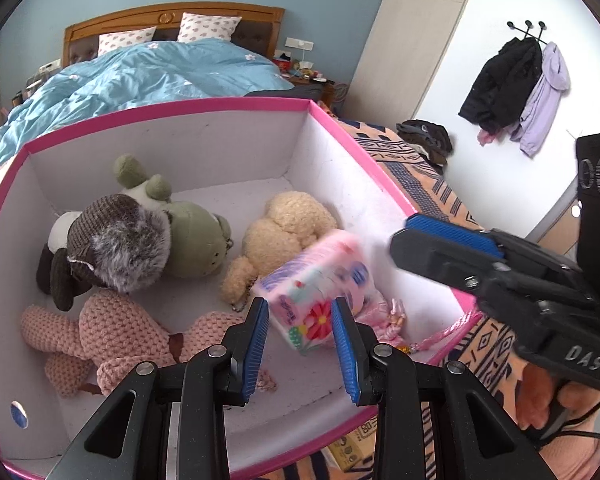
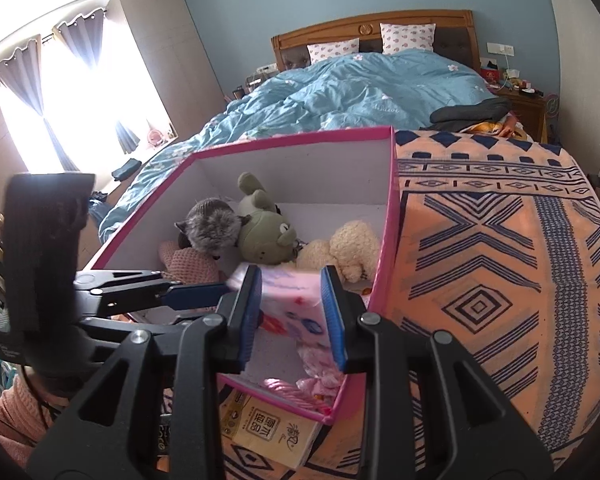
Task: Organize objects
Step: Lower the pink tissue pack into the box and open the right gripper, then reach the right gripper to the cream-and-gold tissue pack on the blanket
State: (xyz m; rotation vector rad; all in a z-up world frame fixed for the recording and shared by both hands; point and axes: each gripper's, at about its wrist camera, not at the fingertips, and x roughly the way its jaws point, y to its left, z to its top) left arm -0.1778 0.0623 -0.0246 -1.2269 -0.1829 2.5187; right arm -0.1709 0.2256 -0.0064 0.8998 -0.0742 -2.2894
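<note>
Pinched between the left gripper's pads: pink tissue pack, hanging inside the pink-rimmed box near its right wall (probably for setting down beside the plush toys). Right gripper over that wall, part-spread, empty.

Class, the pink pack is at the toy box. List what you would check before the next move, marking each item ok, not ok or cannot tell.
1. Pack is over the box opening, not its rim: ok.
2. Pack firmly gripped by a tool: cannot tell; it is blurred in both views.
3. Left tool and right tool are apart: ok.
4. Bare floor left in the box's near part: ok.
5. Toys all lie inside the box: ok.
</note>
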